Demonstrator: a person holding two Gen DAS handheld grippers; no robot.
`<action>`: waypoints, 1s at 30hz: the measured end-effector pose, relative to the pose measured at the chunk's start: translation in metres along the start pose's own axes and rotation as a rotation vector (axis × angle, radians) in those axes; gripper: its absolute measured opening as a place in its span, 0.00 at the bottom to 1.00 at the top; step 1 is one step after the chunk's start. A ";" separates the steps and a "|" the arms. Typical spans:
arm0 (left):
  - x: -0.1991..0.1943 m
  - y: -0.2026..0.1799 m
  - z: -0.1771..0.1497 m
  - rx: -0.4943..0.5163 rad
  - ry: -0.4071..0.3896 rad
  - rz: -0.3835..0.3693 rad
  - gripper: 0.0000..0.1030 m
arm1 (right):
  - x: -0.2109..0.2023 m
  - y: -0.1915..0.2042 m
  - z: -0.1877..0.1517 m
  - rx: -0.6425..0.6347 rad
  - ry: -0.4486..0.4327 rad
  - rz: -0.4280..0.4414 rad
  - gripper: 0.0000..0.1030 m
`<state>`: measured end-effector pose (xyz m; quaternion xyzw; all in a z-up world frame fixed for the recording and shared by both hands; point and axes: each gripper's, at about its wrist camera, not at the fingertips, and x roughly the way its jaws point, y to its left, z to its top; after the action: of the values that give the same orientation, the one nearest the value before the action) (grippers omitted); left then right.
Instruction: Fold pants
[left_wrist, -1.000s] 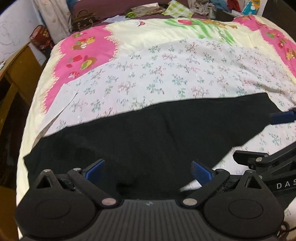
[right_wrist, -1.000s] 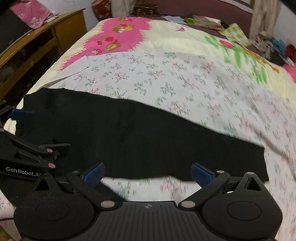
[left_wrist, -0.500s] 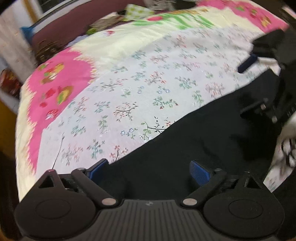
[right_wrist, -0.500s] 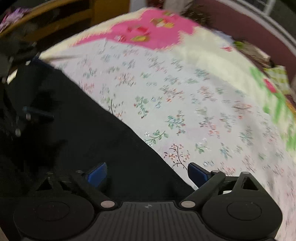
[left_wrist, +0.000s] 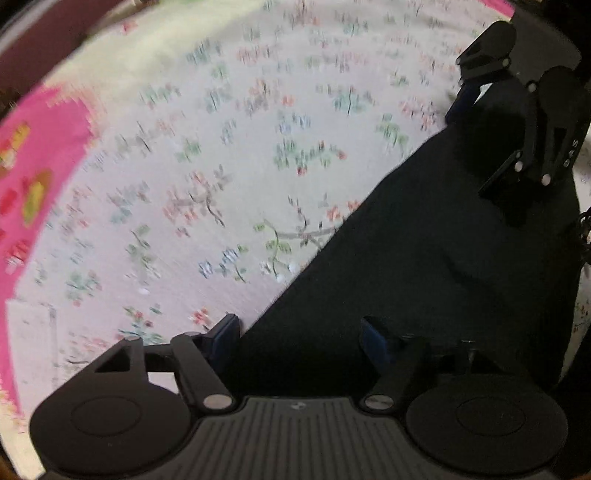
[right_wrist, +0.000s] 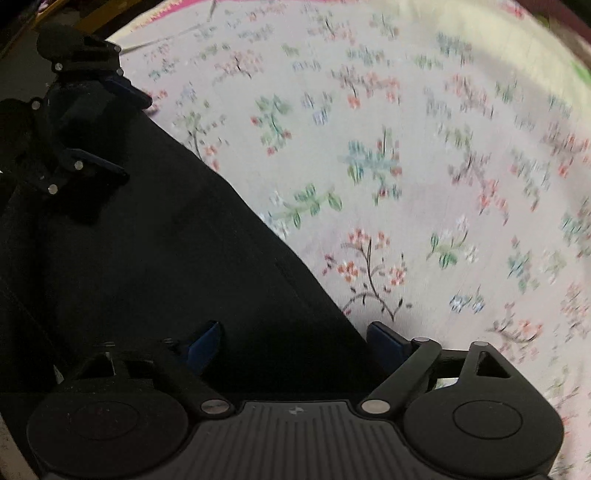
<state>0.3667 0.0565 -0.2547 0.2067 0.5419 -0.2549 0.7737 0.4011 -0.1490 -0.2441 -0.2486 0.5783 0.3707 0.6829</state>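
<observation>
The black pants (left_wrist: 424, 266) lie flat on the floral bedsheet, and they also show in the right wrist view (right_wrist: 140, 251). My left gripper (left_wrist: 299, 336) is open, low over the pants' edge, with the cloth between its blue pads. My right gripper (right_wrist: 291, 339) is open too, straddling the pants' edge. Each gripper appears in the other's view: the right one at the upper right (left_wrist: 491, 136), the left one at the upper left (right_wrist: 110, 125), both open over the black cloth. Whether the pads touch the cloth I cannot tell.
The white floral bedsheet (left_wrist: 229, 155) spreads beyond the pants, with a pink patterned part (left_wrist: 33, 155) at the left. The sheet fills the right side of the right wrist view (right_wrist: 424, 166). A wooden furniture edge (right_wrist: 92, 14) shows at the top left there.
Both grippers have dropped down close to the pants and turned toward each other. The bed's far end has left view. Both stayed open.
</observation>
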 end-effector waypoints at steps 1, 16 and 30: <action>0.004 0.001 -0.001 -0.007 0.008 -0.008 0.78 | 0.003 -0.003 -0.001 0.019 0.007 0.015 0.76; -0.031 -0.014 -0.023 -0.016 0.067 -0.008 0.24 | -0.057 0.003 -0.027 0.083 -0.014 -0.039 0.00; -0.093 -0.047 -0.071 -0.075 0.046 -0.079 0.22 | -0.103 0.054 -0.069 0.127 -0.026 0.047 0.00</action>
<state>0.2593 0.0774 -0.1925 0.1621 0.5765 -0.2599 0.7575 0.3106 -0.1922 -0.1533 -0.1864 0.5975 0.3522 0.6958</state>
